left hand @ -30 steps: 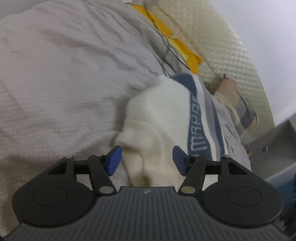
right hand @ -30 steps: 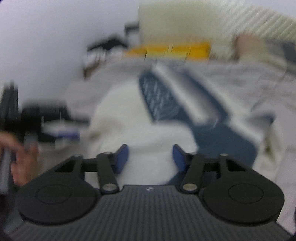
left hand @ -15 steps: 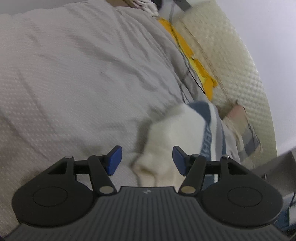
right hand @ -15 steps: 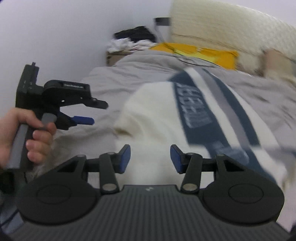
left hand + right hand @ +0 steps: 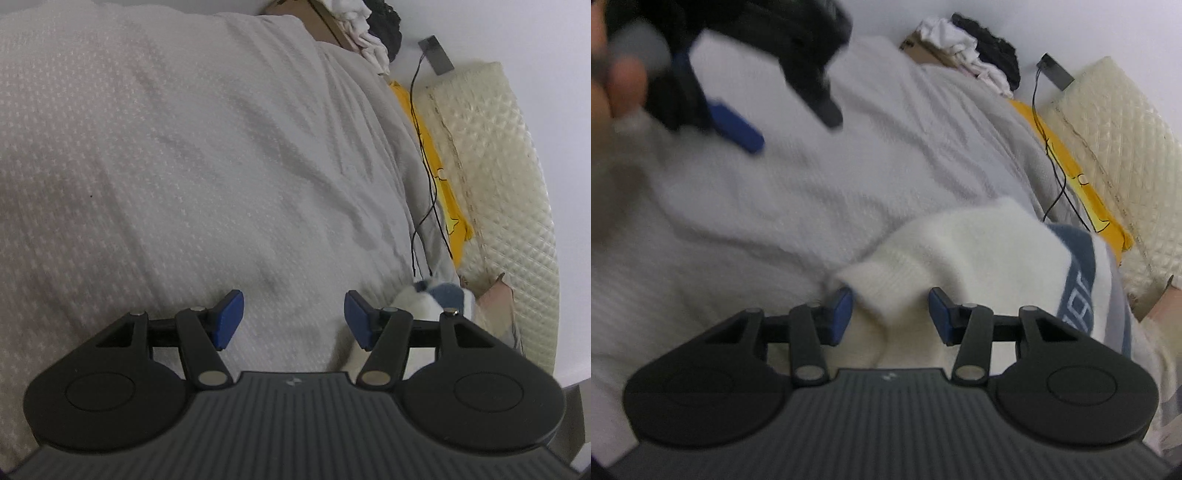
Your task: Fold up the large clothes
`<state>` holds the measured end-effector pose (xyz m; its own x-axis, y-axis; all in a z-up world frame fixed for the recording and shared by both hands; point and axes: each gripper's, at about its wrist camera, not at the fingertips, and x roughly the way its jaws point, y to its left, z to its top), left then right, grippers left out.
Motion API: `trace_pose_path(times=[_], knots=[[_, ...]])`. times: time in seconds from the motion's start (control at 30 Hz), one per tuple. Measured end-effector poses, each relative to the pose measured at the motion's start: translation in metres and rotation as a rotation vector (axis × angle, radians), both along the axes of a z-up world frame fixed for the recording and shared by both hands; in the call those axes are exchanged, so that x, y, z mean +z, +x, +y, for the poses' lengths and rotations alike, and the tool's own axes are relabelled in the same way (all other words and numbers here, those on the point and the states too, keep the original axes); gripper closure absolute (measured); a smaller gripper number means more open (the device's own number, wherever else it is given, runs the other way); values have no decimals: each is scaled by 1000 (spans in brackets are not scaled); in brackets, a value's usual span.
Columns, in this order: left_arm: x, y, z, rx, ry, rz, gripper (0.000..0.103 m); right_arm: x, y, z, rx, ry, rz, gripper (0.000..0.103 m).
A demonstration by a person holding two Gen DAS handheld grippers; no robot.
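Pointing lower-left — sweater [image 5: 979, 251] cuff end

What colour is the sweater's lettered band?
Blue with white lettering on the sweater; right wrist view.

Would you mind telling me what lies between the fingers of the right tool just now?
In the right wrist view, a cream fold of the sweater sits between the right tool fingers, which have just been closing.

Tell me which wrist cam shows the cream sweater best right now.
Right wrist. The cream sweater fills the lower centre there, its cuff between the right gripper pads, blue lettered band visible on the right. The jaws have just been closing, not yet pinching it. The left wrist view catches only a sliver of the sweater behind its own right finger.
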<state>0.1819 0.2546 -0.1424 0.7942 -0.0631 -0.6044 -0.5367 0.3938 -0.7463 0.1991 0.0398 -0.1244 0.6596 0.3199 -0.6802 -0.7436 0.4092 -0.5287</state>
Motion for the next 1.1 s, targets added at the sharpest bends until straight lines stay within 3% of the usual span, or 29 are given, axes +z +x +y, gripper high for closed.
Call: trace_pose_path(times=[0.07, 0.2, 0.27, 0.43, 0.57, 0.7, 0.83, 0.93, 1.1], knots=[[-3, 3, -2, -7, 2, 2, 38, 1, 8, -6, -49, 25, -26, 95], [-6, 12, -12, -52, 2, -26, 38, 39, 22, -36, -185, 263, 10, 95], [-5, 16, -21, -94, -23, -98, 38, 67, 25, -57, -249, 384, 17, 96], [19, 23, -72, -348, 13, -299, 37, 123, 18, -110, -344, 589, 7, 96], [35, 14, -125, -529, 83, -389, 37, 146, -1, -159, -414, 704, 0, 96], [40, 7, -156, -632, 130, -404, 37, 148, -22, -195, -477, 769, -20, 96], [44, 6, -167, -651, 194, -380, 36, 138, -40, -221, -509, 842, -22, 96], [39, 3, -171, -688, 178, -334, 36, 129, -50, -233, -531, 890, -12, 97], [36, -7, -195, -764, 294, -218, 36, 117, -56, -236, -520, 904, -21, 97]])
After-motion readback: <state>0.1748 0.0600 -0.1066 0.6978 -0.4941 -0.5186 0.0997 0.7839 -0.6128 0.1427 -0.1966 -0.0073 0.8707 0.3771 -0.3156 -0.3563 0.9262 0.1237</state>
